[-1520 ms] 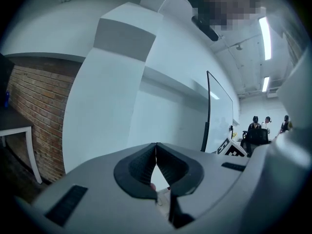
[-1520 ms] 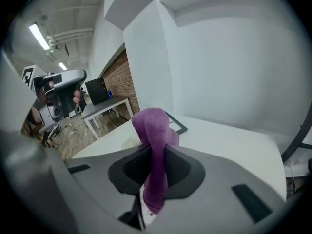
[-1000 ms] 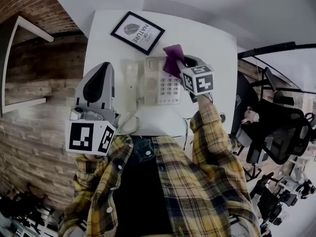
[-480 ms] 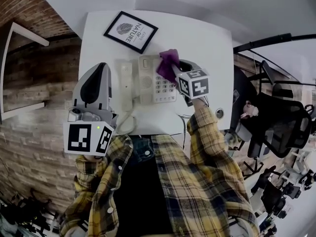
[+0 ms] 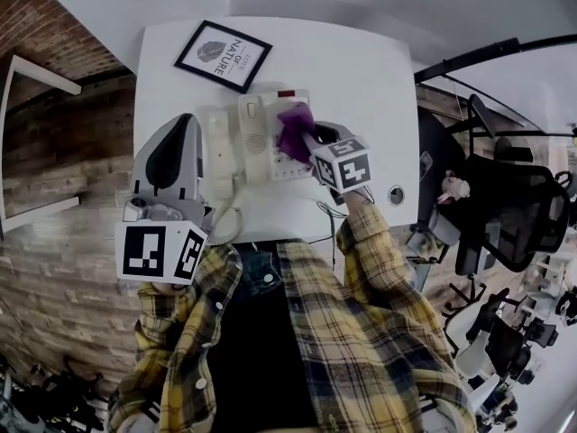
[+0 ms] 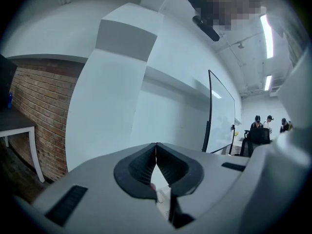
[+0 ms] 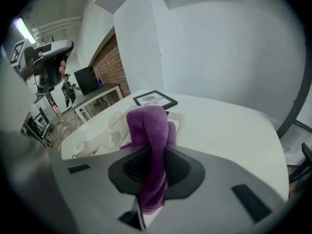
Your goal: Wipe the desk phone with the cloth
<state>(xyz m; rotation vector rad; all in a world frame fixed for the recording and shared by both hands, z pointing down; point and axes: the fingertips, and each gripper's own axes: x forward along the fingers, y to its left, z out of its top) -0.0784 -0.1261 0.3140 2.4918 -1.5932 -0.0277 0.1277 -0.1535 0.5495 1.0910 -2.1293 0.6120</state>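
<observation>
A white desk phone point(image 5: 257, 138) with its handset point(image 5: 218, 152) on the left lies on the white table point(image 5: 361, 70). My right gripper point(image 5: 306, 147) is shut on a purple cloth point(image 5: 293, 132), which rests over the phone's keypad. In the right gripper view the purple cloth point(image 7: 150, 130) bulges out from between the jaws above the phone point(image 7: 114, 135). My left gripper point(image 5: 176, 156) is held up left of the phone, away from it. In the left gripper view its jaws point(image 6: 156, 155) meet with nothing between them, pointing at a white wall.
A black-framed picture point(image 5: 223, 56) lies at the table's far left corner. A coiled cord point(image 5: 230, 228) runs off the phone toward the table's near edge. A round grommet point(image 5: 396, 195) sits at the right edge. Office chairs point(image 5: 505, 215) stand to the right.
The right gripper and cloth have slid from the phone's upper right down and left over the keypad. The head view has shifted a little. The left gripper has stayed put.
</observation>
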